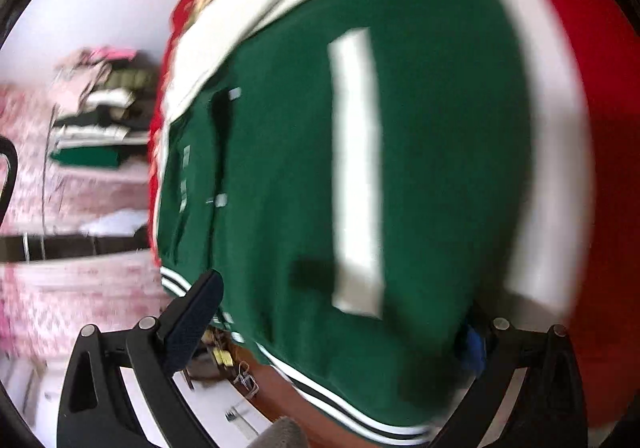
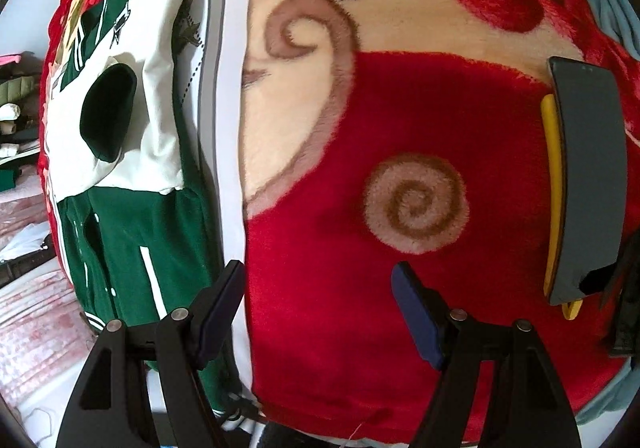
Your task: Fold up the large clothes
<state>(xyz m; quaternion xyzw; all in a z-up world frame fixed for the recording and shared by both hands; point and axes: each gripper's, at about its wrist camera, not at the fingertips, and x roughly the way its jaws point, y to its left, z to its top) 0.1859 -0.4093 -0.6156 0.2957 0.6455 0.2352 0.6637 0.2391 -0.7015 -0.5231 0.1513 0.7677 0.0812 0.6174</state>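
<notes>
**Open jaws over green jacket; fold not yet gripped**

Black fingers of the left gripper [image 1: 336, 328] frame the near hem of the jacket [image 1: 320, 168]. One pad sits at the hem's left corner, the other is half hidden behind the cloth at the right. The jaws stand wide with the hem between them, but the blur hides any pinch, so no grip is recorded.

The jacket is green with white sleeves and a striped hem, and lies flat on the blanket [image 2: 360, 288], toward its left edge. One sleeve [image 2: 232, 128] runs straight along the body. Judgement: it is spread flat so that sides and sleeves can be turned in cleanly.

The right gripper [image 2: 320, 308] hangs over bare red blanket, jaws apart and holding nothing, its left finger just beside the sleeve. Judgement: it is placed to take that sleeve edge.

Near the blanket's right edge lies a grey board [image 2: 588, 184] with a yellow strip [image 2: 554, 188] beside it; purpose unclear.

Containers: none seen. Off the blanket's left edge a stack of folded clothes [image 1: 100, 112] rests in the open.
</notes>
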